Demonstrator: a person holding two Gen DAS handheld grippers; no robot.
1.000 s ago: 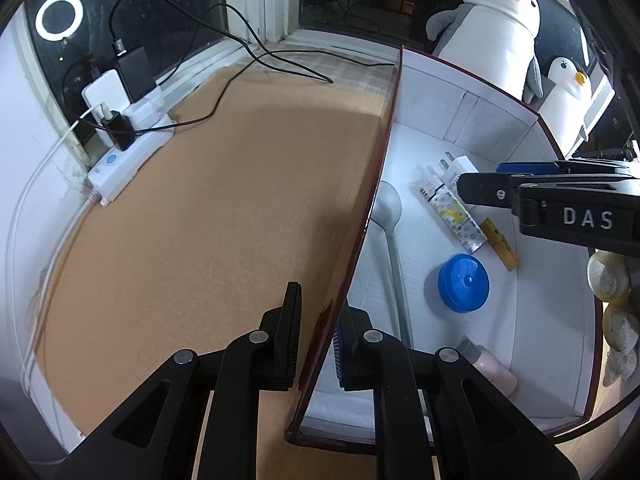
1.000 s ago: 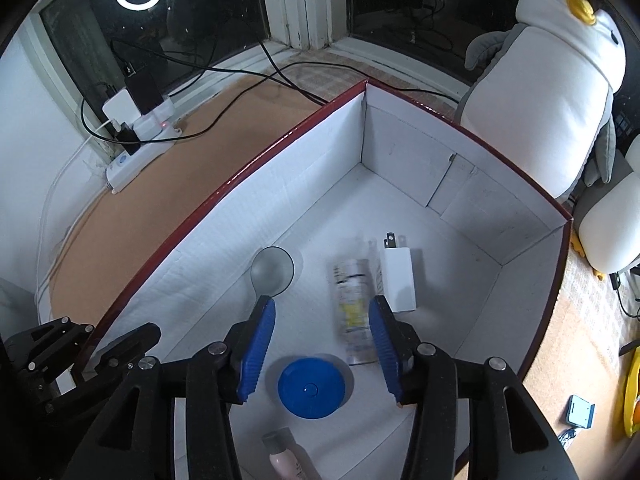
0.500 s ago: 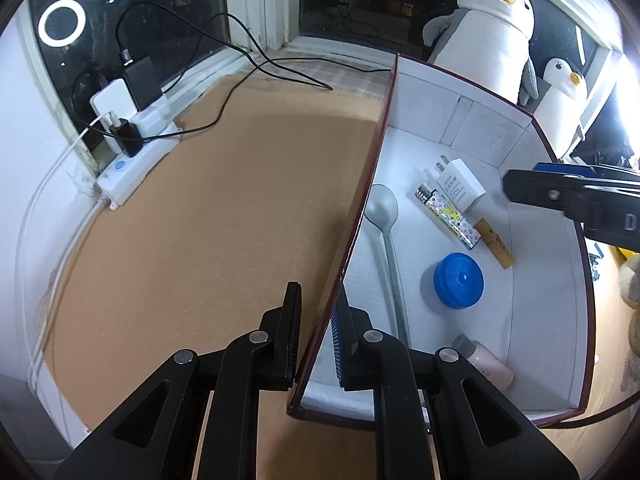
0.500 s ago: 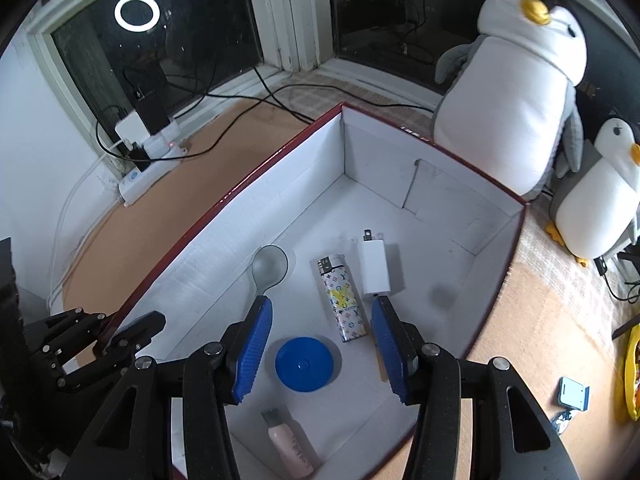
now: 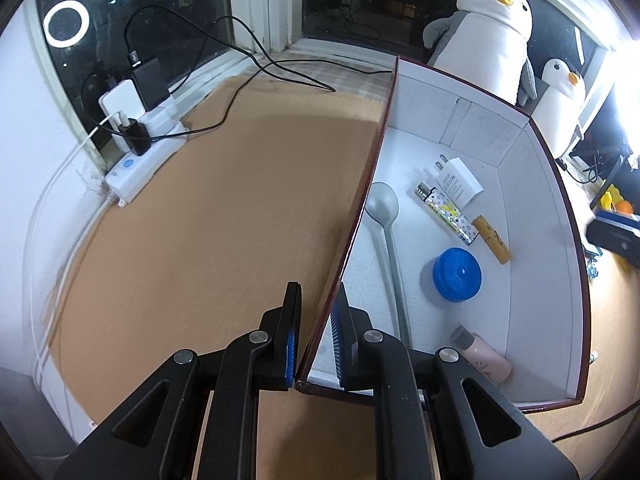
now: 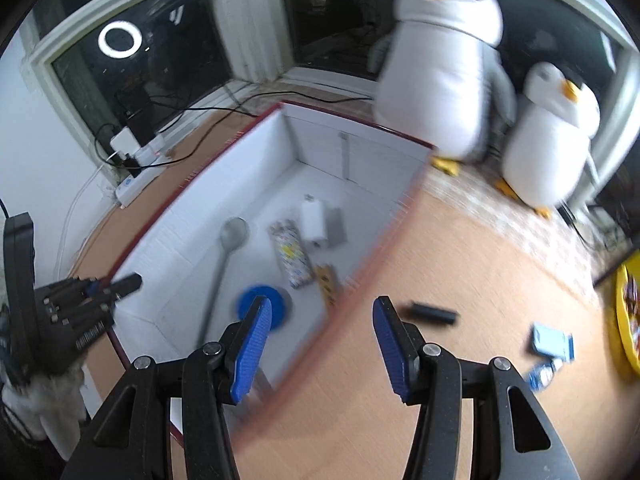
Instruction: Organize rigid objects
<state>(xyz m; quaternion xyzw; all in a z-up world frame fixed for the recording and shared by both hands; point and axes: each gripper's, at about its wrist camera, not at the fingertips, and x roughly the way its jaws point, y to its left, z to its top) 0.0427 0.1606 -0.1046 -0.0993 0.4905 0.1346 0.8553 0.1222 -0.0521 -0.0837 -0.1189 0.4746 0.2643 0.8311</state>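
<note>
Inside the white-lined box (image 5: 536, 216), which is set on the tan worktop (image 5: 224, 240), six rigid items are seen lying on the floor of the box. A grey spoon (image 5: 386, 232) is laid along the left wall, bowl toward the far end. Beside it a patterned lighter (image 5: 446, 214) is found, touching a white charger plug (image 5: 458, 184) on its far side and with a yellow clip (image 5: 491, 239) at its near end. A blue round lid (image 5: 457, 274) is placed nearer the front, and a small pink bottle with a dark cap (image 5: 480, 354) is lying in the near right corner.

The near end of the box's left wall is clamped by the left gripper (image 5: 316, 344), one pad outside and one inside. The right gripper (image 6: 322, 346) is held above the right wall of the box with its blue pads moderately apart and nothing between them; this view is blurred.

Outside the box, on the worktop to the right, a dark cylindrical item (image 6: 432, 314) and a light blue flat item (image 6: 552, 340) are noted. A power strip (image 5: 140, 160) with plugged cables is placed at the window, and two plush penguins (image 6: 440, 80) are standing behind the box.
</note>
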